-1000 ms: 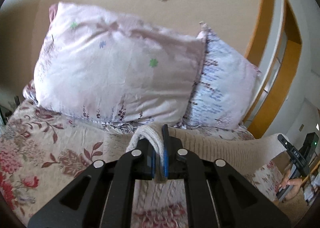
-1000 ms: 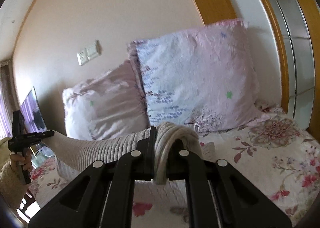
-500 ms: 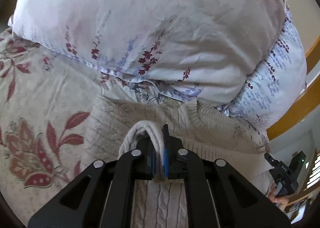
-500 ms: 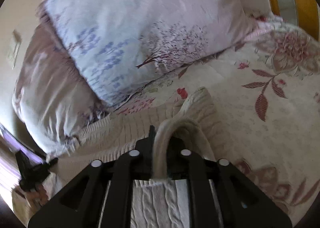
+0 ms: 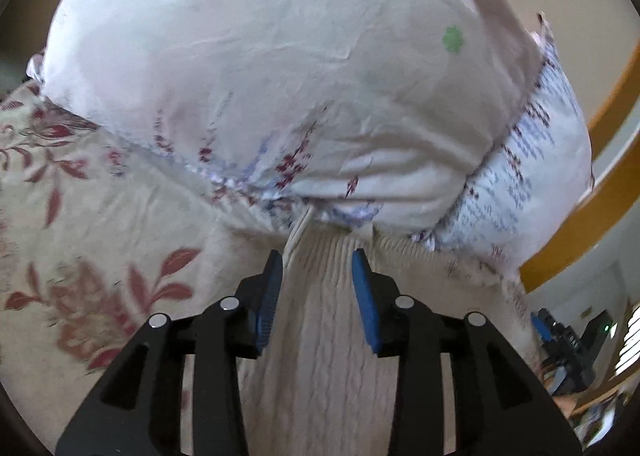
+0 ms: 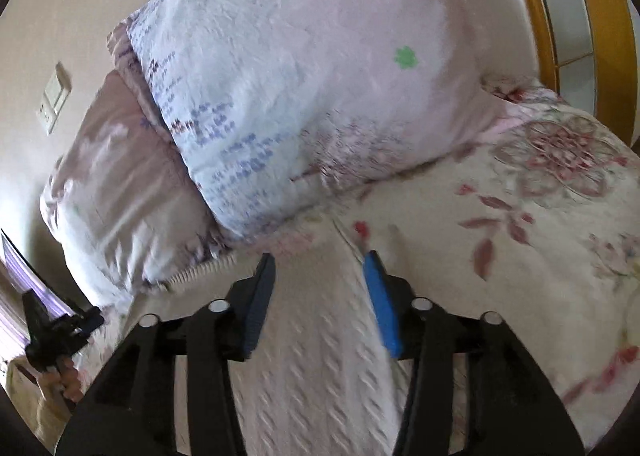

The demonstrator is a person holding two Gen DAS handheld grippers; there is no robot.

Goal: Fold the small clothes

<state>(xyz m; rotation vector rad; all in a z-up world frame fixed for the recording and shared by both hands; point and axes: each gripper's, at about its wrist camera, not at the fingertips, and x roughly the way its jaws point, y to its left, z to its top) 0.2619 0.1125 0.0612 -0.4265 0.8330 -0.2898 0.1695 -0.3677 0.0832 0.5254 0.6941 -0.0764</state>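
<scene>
Over the cream sweater (image 5: 320,336) both grippers — left (image 5: 318,262), right (image 6: 320,264) — have just been opening, holding nothing.

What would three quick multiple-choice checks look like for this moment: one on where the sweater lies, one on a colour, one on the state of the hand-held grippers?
1. Where does the far edge of the cream knit sweater lie?
A. Hanging off the bed
B. Against the foot of the pillows
C. On top of the pillows

2. What colour are the pads on the right hand-held gripper?
A. Red
B. Blue
C. Yellow

3. How do the left hand-held gripper and the right one stand?
A. Both open, with the sweater lying flat under them
B. Both clamped on a fold
C. One clamped, one open

Key: 1 B, the knit edge meets the pillows' lower seam on the floral bedspread. 2 B, the pads show bright blue. 3 A, both pairs of jaws have just been opening and no fabric is pinched between them.
</scene>
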